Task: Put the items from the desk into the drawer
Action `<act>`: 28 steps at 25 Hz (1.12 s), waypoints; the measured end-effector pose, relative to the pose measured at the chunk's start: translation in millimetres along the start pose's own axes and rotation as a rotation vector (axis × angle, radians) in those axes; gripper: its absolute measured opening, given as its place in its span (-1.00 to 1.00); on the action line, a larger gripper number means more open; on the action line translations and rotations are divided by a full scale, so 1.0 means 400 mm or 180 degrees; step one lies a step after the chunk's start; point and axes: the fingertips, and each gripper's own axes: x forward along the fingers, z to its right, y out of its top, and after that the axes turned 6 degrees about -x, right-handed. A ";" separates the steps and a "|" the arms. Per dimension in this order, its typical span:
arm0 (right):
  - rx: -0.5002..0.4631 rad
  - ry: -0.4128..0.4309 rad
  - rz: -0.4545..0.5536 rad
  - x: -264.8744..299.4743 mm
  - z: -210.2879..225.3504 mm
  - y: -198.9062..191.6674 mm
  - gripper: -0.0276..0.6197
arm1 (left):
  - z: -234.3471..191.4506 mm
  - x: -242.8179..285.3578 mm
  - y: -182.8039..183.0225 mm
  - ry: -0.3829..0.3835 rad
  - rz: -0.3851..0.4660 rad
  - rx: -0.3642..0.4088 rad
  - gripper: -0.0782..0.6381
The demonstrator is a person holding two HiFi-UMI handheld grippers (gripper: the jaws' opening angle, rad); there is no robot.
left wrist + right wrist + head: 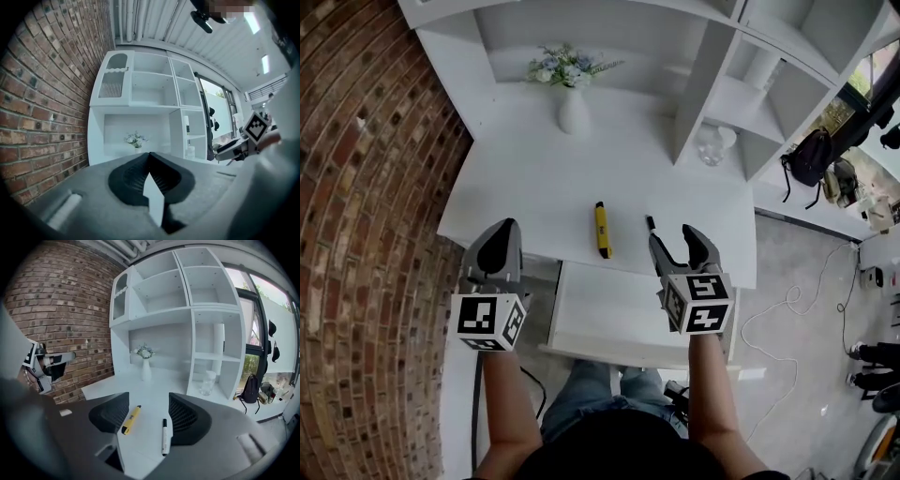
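1. Step in hand: we judge this to be the approach to the first pick. The drawer [609, 309] stands pulled open under the front edge of the desk [525, 187], and its visible floor is bare, so no item has yet gone in.
2. Task items: the yellow pen [602, 231] lies on the desk just beyond the drawer's back edge, about over the drawer's middle. The black-capped marker [164, 437] lies beside it, toward the drawer's right end. The two are apart and roughly parallel.
3. Right gripper [672, 236]: it hangs over the drawer's right end with its jaws apart and nothing between the pads. In its own view both items show on the desk beyond the gap, the marker nearer its right jaw. It touches neither.
4. Left gripper [506, 230]: it is off the drawer's left end, level, with its jaws closed together and empty.
5. Next move, in our judgement: the right gripper should go forward and down until one item, most likely the marker, lies across the gap between the pads, then close on it.
6. Risk: both items lie flat on the desk, so the pads must come low, and one item could be nudged while the other is taken.
7. Surroundings: a vase [572, 111] of flowers and a glass jar [710, 145] stand well beyond the drawer, clear of the path. We see nothing blocking the drawer opening.
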 end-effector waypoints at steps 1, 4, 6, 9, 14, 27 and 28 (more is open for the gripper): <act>0.0022 0.0037 -0.0058 0.023 -0.015 -0.007 -0.08 | -0.007 0.003 -0.004 -0.0019 -0.0007 0.0000 -0.78; 0.0114 0.0173 -0.0253 0.095 -0.061 -0.034 -0.07 | -0.024 0.011 -0.017 -0.0064 -0.0022 -0.0008 -0.78; 0.0209 0.0290 -0.0435 0.142 -0.090 -0.061 -0.06 | -0.034 0.014 -0.025 -0.0085 -0.0034 -0.0021 -0.78; 0.0337 0.0419 -0.0727 0.206 -0.121 -0.106 -0.06 | -0.046 0.017 -0.036 -0.0109 -0.0055 -0.0037 -0.78; 0.0462 0.0499 -0.1257 0.296 -0.168 -0.174 -0.10 | -0.064 0.018 -0.049 -0.0141 -0.0089 -0.0049 -0.78; 0.0009 0.0223 -0.2199 0.478 -0.226 -0.303 -0.23 | -0.110 0.012 -0.073 -0.0149 -0.0187 -0.0008 -0.78; 0.0001 0.0216 -0.2248 0.486 -0.228 -0.312 -0.23 | -0.114 0.011 -0.074 -0.0146 -0.0193 0.0001 -0.78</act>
